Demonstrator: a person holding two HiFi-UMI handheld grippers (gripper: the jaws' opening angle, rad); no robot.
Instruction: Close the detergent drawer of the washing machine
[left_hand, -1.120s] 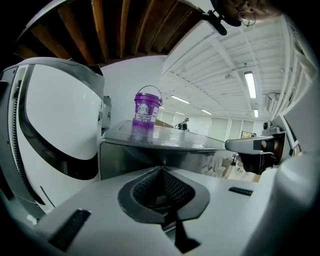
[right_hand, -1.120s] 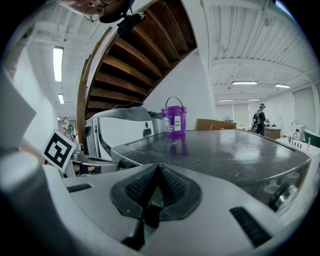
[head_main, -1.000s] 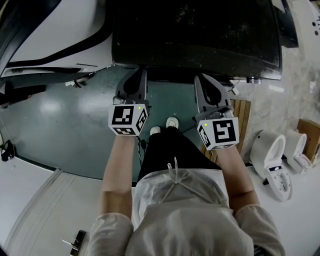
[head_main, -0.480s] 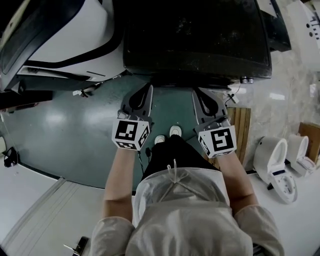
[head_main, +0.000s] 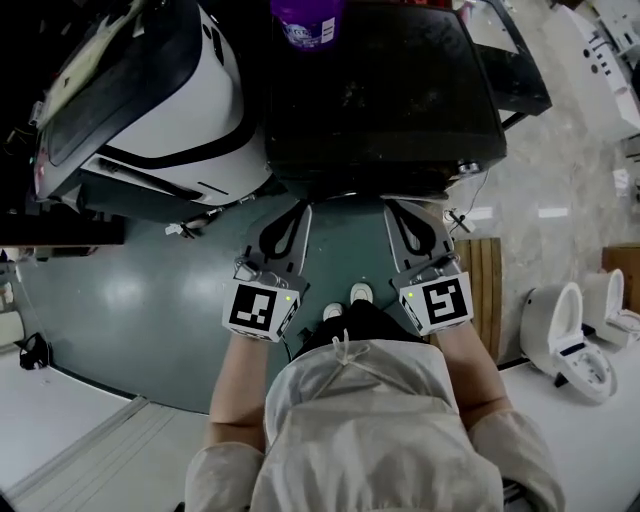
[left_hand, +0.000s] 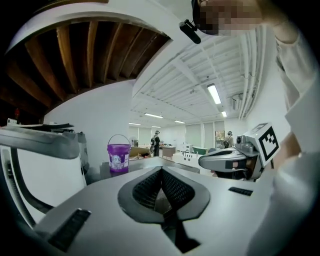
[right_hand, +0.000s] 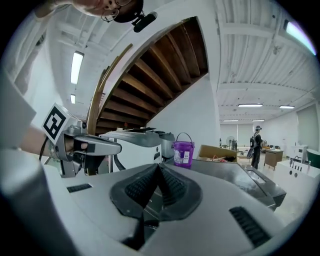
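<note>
At 12 o'clock stands the washer (head_main: 380, 100), a bucket (head_main: 305, 20) at its top's 11 o'clock; its drawer shows in no view. Left claw (head_main: 298, 207) and right claw (head_main: 396, 207) hover before it, closed and empty, probably as blunt pushers.

Grey left tongs (head_main: 302, 208), right tongs (head_main: 391, 206); pale top (head_main: 372, 432)

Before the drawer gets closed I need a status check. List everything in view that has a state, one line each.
Left gripper: shut, nothing between its jaws.
Right gripper: shut, nothing between its jaws.
Purple bucket: upright on the washing machine, handle raised.
Ceiling light: on.
Detergent drawer: cannot tell, the machine's front is out of view.
</note>
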